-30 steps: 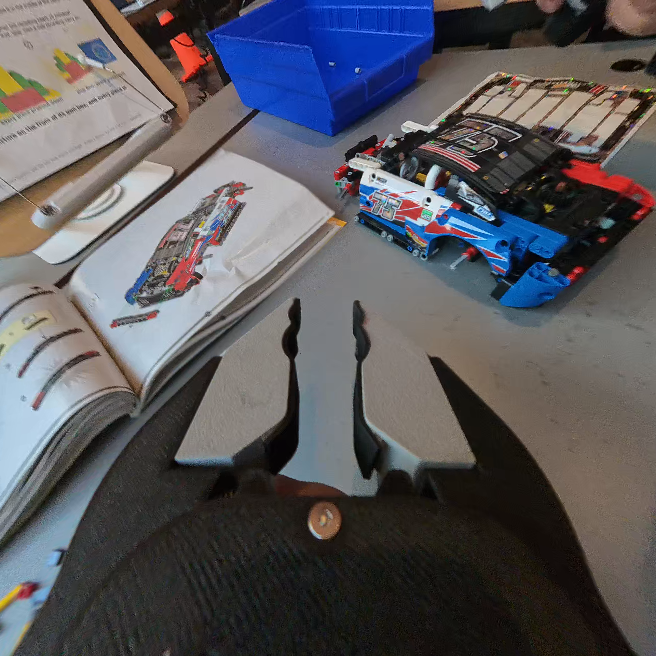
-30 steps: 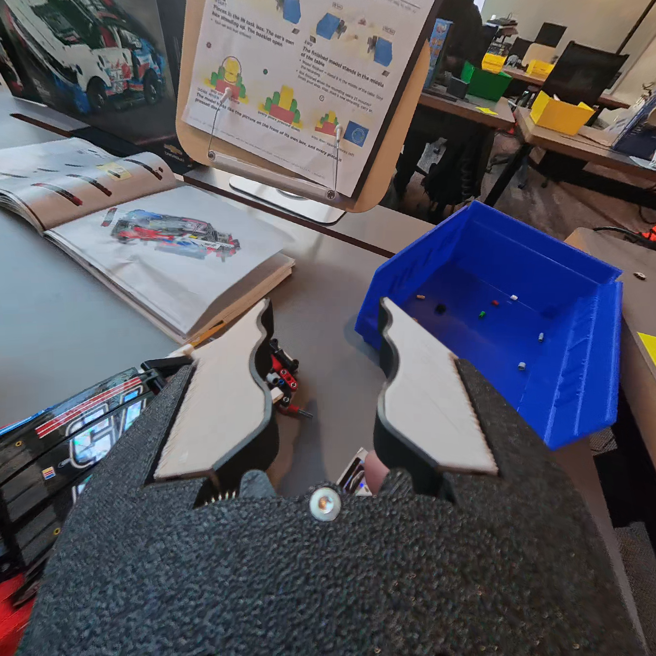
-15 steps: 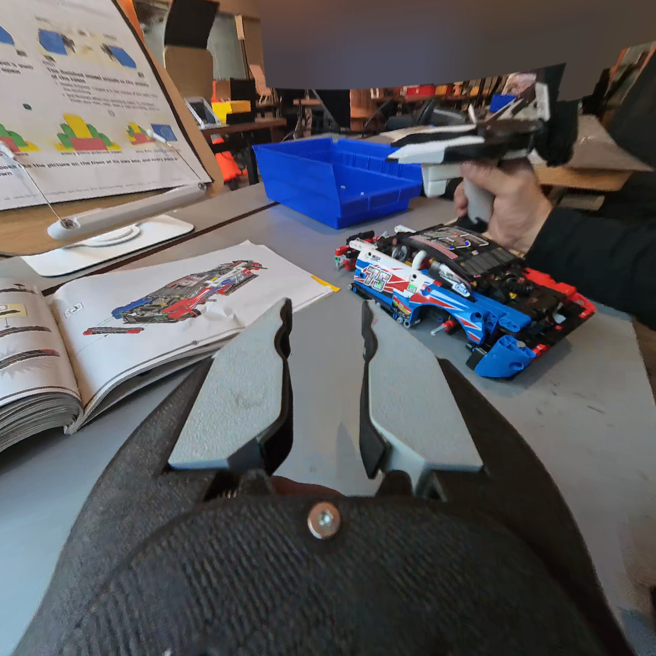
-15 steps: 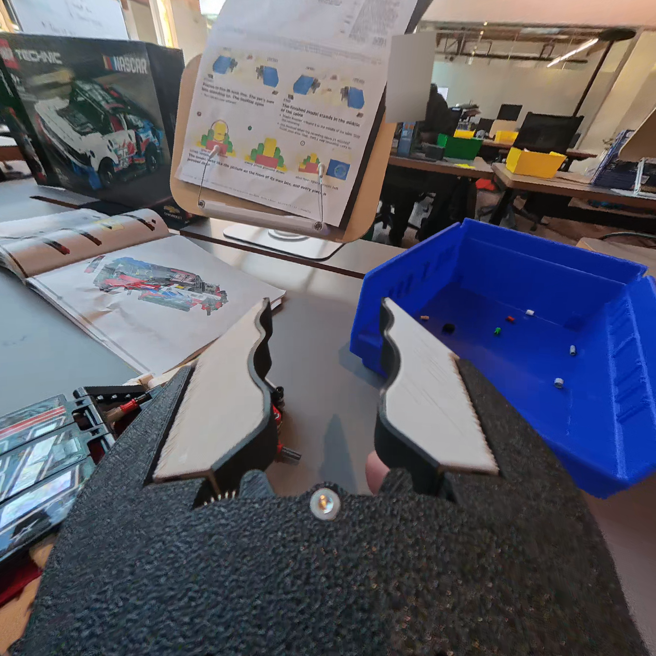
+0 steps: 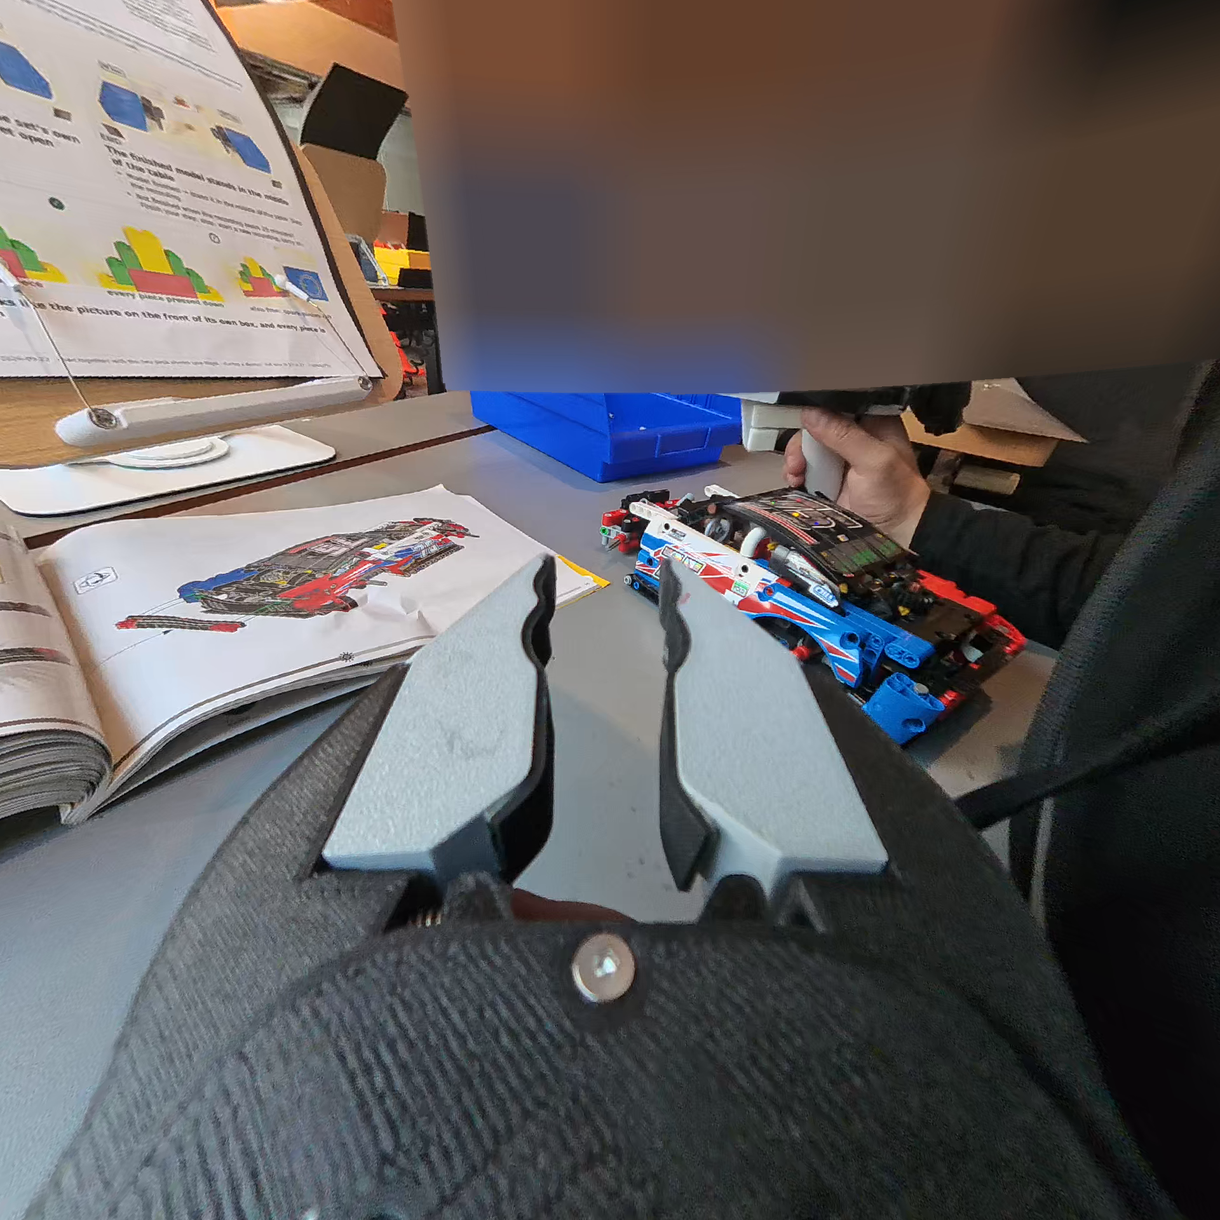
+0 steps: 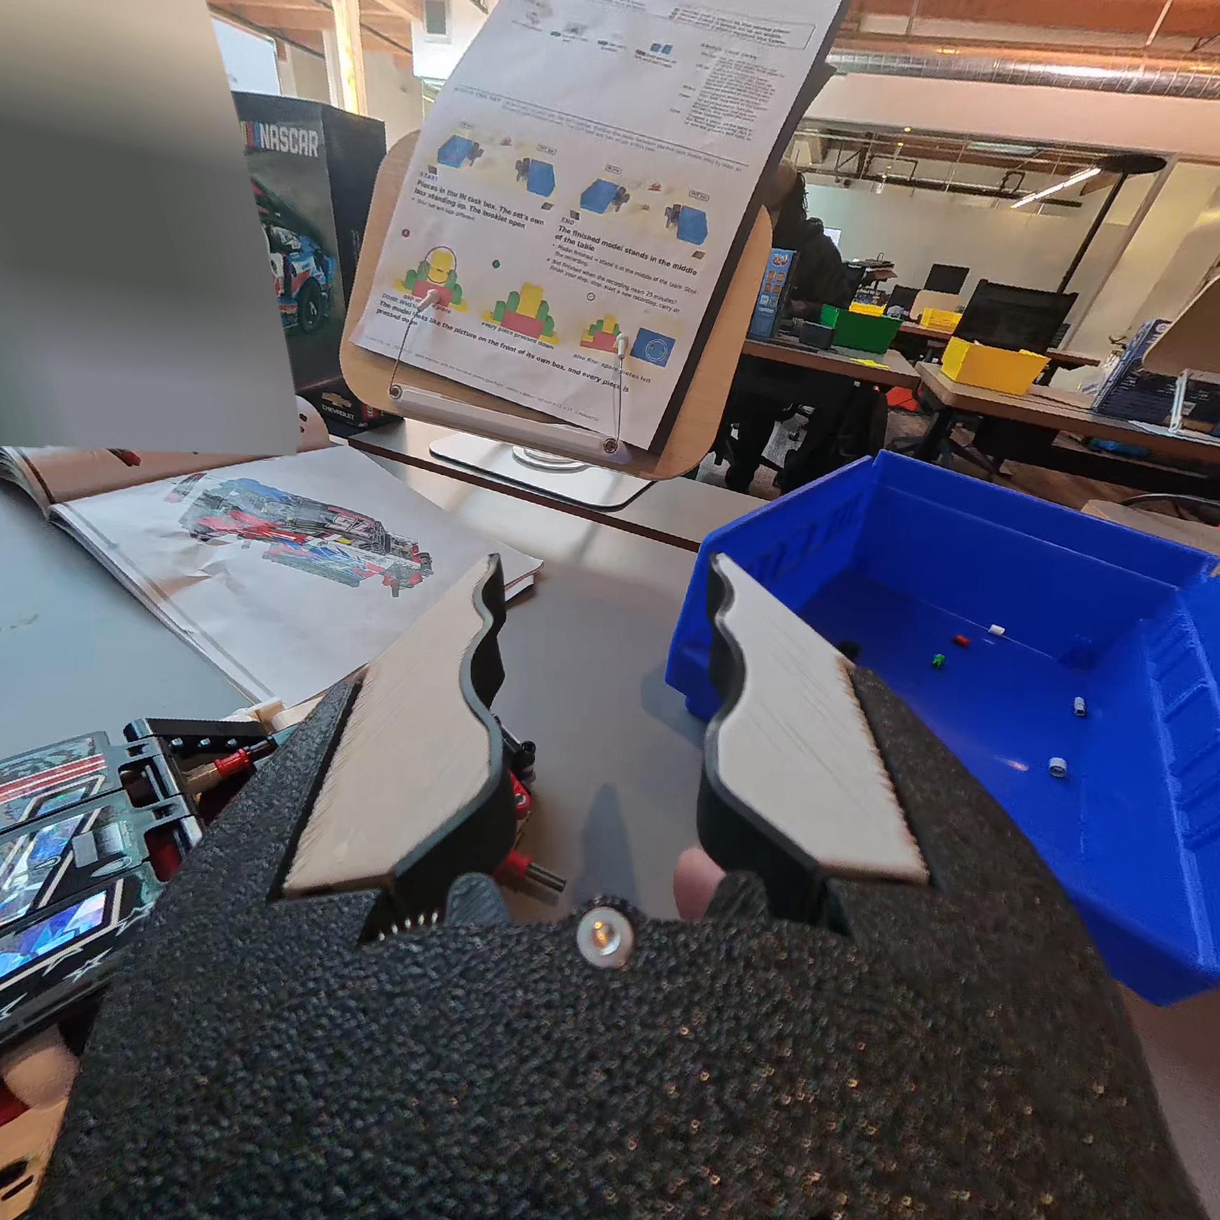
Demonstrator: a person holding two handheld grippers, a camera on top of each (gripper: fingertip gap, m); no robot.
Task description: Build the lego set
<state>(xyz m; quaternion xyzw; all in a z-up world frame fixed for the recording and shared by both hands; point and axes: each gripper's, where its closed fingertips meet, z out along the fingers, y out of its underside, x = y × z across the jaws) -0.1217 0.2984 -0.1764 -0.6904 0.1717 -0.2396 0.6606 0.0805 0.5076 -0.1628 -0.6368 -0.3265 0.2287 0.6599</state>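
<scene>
A blue, white, red and black lego race car [image 5: 812, 594] sits on the grey table, right of the open instruction booklet [image 5: 264, 607]. My left gripper [image 5: 604, 594] is open and empty, low over the table, left of and nearer than the car. My right gripper [image 6: 601, 581] is open and empty, held just above the car's black roof [image 6: 72, 832], pointing toward the blue bin [image 6: 990, 693]. In the left wrist view a hand [image 5: 858, 462] holds the right gripper's handle behind the car.
The blue bin [image 5: 607, 429] holds several small loose pieces [image 6: 960, 639]. A wooden stand with an instruction sheet [image 6: 561, 264] stands behind the booklet [image 6: 264, 574]. The set's dark box [image 6: 297, 231] is at the back left. Other desks and bins lie beyond. The gap from one gripper's tips to the other's is roughly 30 cm.
Both grippers have tilted up, so more of the room shows. The left gripper's jaws have opened a little wider. The car and booklet have not moved.
</scene>
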